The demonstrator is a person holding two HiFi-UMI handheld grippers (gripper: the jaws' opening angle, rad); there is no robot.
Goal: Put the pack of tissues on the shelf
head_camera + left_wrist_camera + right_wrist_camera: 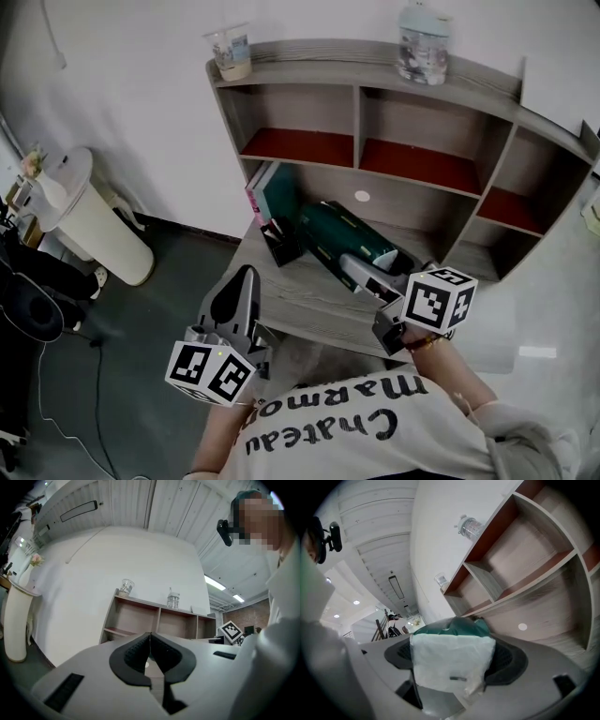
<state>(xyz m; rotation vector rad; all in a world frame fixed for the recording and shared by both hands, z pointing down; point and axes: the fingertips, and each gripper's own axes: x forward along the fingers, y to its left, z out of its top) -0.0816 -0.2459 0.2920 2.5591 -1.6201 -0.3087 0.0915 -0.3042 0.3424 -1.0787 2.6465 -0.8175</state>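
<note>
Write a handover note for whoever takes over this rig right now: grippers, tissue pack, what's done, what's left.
Left gripper: shut, empty, held low at the side.
Right gripper: shut on the pack of tissues.
Pack: green and white, in front of the shelf's lower level, near the books.
Done: pack in grip.
Left: set it on the shelf, release.
</note>
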